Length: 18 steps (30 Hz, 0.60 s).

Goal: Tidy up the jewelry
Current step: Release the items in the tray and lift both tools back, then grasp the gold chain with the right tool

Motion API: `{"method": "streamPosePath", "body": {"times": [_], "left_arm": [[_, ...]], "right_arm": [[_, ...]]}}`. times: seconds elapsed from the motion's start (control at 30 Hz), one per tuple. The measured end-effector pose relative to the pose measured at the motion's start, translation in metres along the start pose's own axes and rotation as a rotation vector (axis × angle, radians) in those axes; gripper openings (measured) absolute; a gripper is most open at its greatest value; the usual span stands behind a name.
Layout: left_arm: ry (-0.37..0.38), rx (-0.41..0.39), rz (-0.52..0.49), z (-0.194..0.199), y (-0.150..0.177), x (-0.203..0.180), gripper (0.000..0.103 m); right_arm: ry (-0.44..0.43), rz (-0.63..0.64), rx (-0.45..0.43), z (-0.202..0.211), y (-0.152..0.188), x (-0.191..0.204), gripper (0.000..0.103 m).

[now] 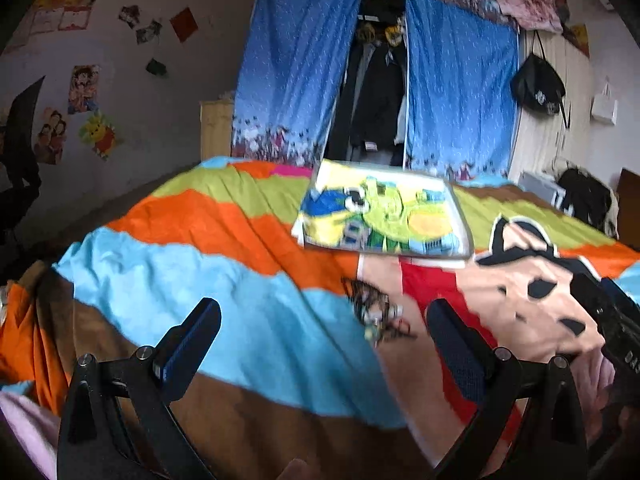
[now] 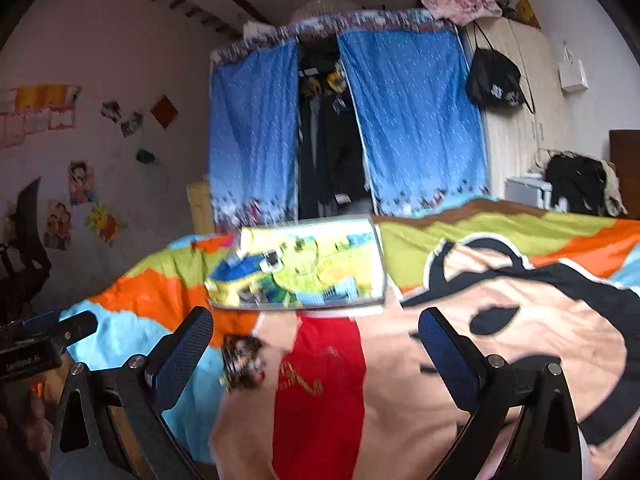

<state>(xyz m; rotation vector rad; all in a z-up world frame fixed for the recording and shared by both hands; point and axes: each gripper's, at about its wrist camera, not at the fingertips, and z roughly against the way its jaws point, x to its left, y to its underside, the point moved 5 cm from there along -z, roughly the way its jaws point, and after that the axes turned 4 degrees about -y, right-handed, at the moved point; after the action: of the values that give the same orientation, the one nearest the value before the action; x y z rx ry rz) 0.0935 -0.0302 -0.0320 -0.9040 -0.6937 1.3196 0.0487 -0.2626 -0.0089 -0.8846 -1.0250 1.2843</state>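
Two grippers poised above a cartoon-print bedspread (image 1: pixel 248 320), fingers spread and empty.

Left gripper (image 1: pixel 324 344) and right gripper (image 2: pixel 316 348) hold nothing. A blurred heap of jewelry (image 1: pixel 378 316) lies on the bedspread near its middle, ahead of both tools. Beyond it, toward the far edge, rests a flat cartoon-printed box (image 1: pixel 384 216); blue curtains (image 1: pixel 288 72) hang behind.

Both wrist cameras looked forward low over the bed (image 1: pixel 240 240), facing the blue curtain (image 1: pixel 288 68) on the far wall. The left view sat further left, the right view further right and lower. Both shared the box (image 1: pixel 384 216) (image 2: pixel 304 268), the jewelry (image 1: pixel 376 312) (image 2: pixel 244 360), and each other's gripper at the edge.
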Motion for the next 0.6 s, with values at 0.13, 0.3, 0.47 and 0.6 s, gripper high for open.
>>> {"method": "streamPosePath", "body": {"times": [0.13, 0.3, 0.47, 0.6], "left_arm": [[-0.01, 0.076, 0.003, -0.006, 0.018, 0.0, 0.101], [-0.033, 0.1, -0.022, -0.009, 0.028, -0.002, 0.101], [-0.037, 0.15, -0.024, -0.021, 0.032, 0.001, 0.101], [-0.006, 0.187, -0.016, -0.035, 0.031, 0.001, 0.101]], "right_arm": [[0.016, -0.016, 0.088, -0.006, 0.016, 0.002, 0.103], [0.03, -0.035, 0.149, -0.012, 0.029, -0.001, 0.103], [0.023, -0.058, 0.243, -0.027, 0.04, -0.004, 0.103], [-0.006, -0.108, 0.3, -0.039, 0.043, -0.01, 0.103]]}}
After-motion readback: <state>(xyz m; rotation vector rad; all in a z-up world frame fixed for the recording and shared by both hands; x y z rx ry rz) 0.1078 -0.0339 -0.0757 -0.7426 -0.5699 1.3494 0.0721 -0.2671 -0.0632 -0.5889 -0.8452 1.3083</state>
